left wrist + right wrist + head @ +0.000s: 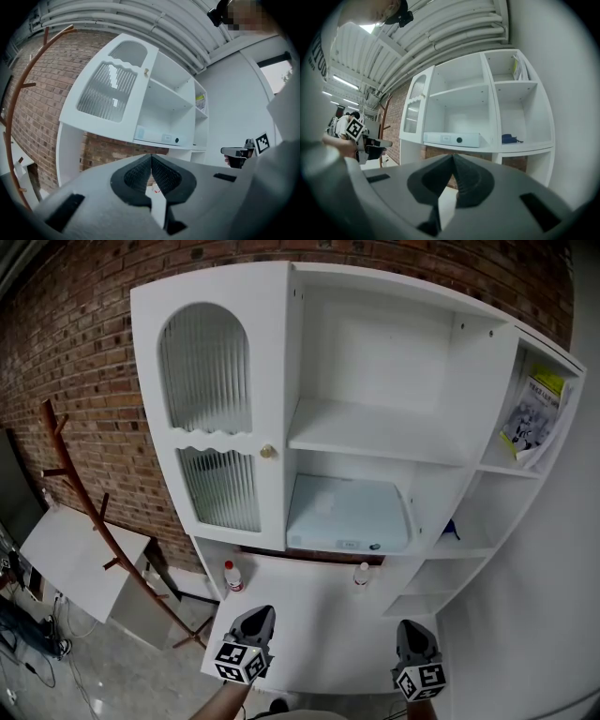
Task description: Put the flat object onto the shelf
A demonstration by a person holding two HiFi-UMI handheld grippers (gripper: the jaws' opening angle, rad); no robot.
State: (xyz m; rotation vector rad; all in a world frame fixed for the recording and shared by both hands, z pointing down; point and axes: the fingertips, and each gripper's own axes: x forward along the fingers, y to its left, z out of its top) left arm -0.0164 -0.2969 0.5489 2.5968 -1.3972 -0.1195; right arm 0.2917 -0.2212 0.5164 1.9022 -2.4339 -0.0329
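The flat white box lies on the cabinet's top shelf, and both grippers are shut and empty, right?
No: the flat white box lies on the lower shelf, under the bare upper shelf; the head view shows it. The left gripper and right gripper are shut and empty.

— Saw a white cabinet (375, 432), ribbed glass (204, 371) in its door, a brass-coloured knob (267, 452).
— Noted a red-brown brick wall (75, 362) and a reddish-brown coat rack (86, 502).
— Spotted a pale blue-white binder (349, 514), black dot on its spine.
— Caught a blue cloth (451, 531), a yellow-green booklet (534, 413), a red-capped bottle (232, 576).
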